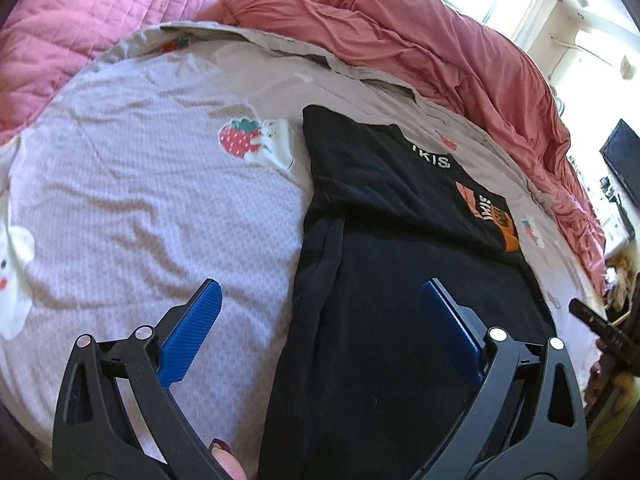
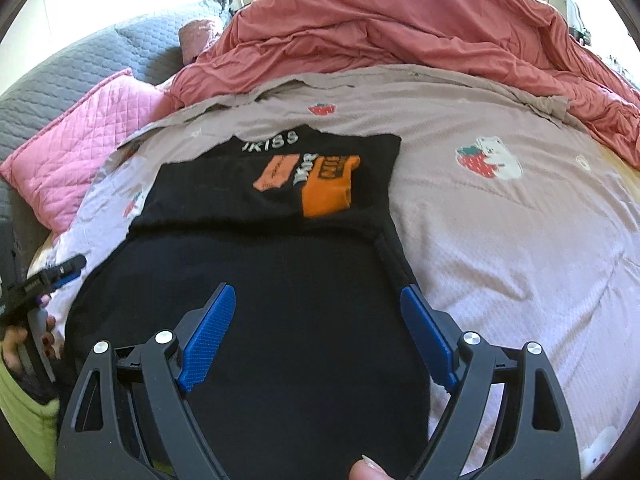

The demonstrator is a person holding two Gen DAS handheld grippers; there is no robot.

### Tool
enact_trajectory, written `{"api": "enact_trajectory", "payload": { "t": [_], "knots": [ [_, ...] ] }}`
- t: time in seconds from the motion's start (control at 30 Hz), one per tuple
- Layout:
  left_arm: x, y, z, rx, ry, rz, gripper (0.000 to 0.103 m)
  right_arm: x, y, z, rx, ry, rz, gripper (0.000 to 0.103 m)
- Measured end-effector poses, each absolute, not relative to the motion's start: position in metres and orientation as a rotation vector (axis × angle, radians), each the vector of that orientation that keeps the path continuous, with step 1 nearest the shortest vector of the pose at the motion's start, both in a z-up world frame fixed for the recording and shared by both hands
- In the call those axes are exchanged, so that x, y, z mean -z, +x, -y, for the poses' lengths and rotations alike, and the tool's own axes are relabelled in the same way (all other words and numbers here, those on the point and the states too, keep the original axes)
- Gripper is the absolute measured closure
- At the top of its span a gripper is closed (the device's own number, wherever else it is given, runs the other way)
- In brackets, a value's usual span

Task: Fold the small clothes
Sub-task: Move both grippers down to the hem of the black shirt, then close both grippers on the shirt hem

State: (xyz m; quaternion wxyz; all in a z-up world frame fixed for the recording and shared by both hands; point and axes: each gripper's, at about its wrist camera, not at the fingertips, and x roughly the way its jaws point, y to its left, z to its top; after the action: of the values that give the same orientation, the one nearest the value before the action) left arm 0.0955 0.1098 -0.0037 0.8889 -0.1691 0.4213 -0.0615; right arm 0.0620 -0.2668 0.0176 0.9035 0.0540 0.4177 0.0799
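Blue-padded left claw (image 1: 318, 332) and right claw (image 2: 316, 334) both stand wide, holding nothing, each poised above the near hem of the black T-shirt (image 2: 256, 300). Directly beyond the claws, this garment lies on the strawberry-print bed sheet (image 2: 520, 240), its sides apparently already turned in to a narrow panel; lengthwise folding seems left to do. Farther off, white lettering and an orange print (image 2: 324, 188) face upward. Beyond lies a rumpled red duvet (image 2: 400, 32).
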Motion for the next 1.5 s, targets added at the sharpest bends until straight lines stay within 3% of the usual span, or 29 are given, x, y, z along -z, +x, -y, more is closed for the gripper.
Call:
{"api": "enact_trajectory", "payload": {
  "t": [0.9,0.97,1.1,1.13,1.17,1.3,1.4,1.5],
  "knots": [
    [0.023,0.039,-0.100,0.077,-0.260,-1.047,0.011,0.020,-0.003,0.300,-0.177,0.096,-1.003,0.023],
    [0.023,0.037,-0.099,0.069,-0.249,-1.045,0.016,0.022,-0.003,0.299,-0.188,0.089,-1.014,0.034],
    [0.023,0.034,-0.099,0.066,-0.242,-1.039,0.029,0.024,-0.006,0.298,-0.199,0.071,-1.007,0.072],
    [0.023,0.033,-0.099,0.067,-0.243,-1.036,0.038,0.024,-0.006,0.298,-0.199,0.071,-1.007,0.085],
    [0.023,0.033,-0.099,0.073,-0.249,-1.034,0.048,0.023,-0.007,0.299,-0.206,0.075,-0.998,0.088],
    [0.025,0.031,-0.099,0.104,-0.270,-1.037,0.068,0.020,-0.010,0.304,-0.227,0.089,-0.987,0.088],
    [0.025,0.030,-0.095,0.107,-0.258,-1.036,0.070,0.026,-0.010,0.309,-0.217,0.108,-1.009,0.078],
    [0.027,0.031,-0.096,0.111,-0.272,-1.043,0.070,0.030,-0.013,0.311,-0.224,0.120,-1.016,0.074]
  ]
}}
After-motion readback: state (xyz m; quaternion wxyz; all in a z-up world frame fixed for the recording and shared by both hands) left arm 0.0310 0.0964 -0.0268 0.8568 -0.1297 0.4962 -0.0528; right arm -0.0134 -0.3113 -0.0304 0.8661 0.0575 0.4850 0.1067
